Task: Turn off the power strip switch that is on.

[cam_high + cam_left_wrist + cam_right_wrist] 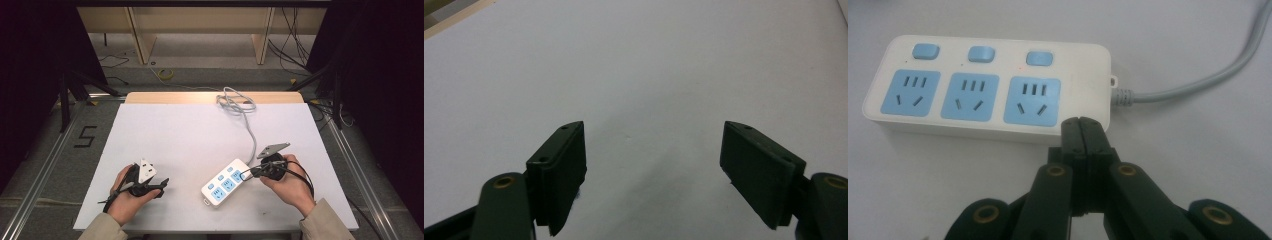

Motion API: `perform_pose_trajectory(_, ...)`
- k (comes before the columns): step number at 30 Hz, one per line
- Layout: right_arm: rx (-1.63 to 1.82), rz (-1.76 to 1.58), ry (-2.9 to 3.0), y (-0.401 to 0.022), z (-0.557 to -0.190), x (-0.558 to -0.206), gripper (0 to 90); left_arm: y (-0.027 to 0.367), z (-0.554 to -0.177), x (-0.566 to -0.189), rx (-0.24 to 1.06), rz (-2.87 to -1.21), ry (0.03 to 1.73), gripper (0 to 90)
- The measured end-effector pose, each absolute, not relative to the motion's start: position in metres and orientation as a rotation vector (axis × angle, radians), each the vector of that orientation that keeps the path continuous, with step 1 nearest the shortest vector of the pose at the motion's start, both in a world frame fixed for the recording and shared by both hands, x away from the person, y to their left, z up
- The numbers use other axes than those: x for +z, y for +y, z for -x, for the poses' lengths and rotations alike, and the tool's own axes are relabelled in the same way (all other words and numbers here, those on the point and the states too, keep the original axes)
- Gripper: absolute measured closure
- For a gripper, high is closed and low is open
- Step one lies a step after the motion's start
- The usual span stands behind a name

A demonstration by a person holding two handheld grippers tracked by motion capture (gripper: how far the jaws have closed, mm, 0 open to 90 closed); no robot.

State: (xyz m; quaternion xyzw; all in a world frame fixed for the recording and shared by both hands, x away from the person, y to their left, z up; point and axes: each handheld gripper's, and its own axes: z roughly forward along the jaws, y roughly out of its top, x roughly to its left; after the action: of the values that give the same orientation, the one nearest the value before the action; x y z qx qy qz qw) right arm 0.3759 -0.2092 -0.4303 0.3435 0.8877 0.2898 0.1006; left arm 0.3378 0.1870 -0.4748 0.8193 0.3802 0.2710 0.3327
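A white power strip (225, 183) with three blue sockets and three blue switches (988, 85) lies at an angle on the white table top (190, 135). Its grey cable (248, 127) (1198, 80) runs to the far edge. My right gripper (245, 173) (1083, 125) is shut with nothing between its jaws. Its tips sit at the strip's near side by the cable end; whether they touch it I cannot tell. My left gripper (161, 187) (654, 150) rests at the front left, open over bare table, well apart from the strip.
The cable's slack lies coiled (235, 102) at the table's far edge. A "5" is marked on the floor (85, 136) to the left. Metal rails run along both sides of the table, with dark curtains and wooden legs beyond.
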Motion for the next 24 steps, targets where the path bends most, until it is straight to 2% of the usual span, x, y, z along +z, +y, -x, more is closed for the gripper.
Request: perform_pose_trajectory(24,0.827,-1.003,2.670,-0.198,-0.382,-0.429,90.0,0.186,-0.338,-0.475,0.711,-2.146,0.988,26.6)
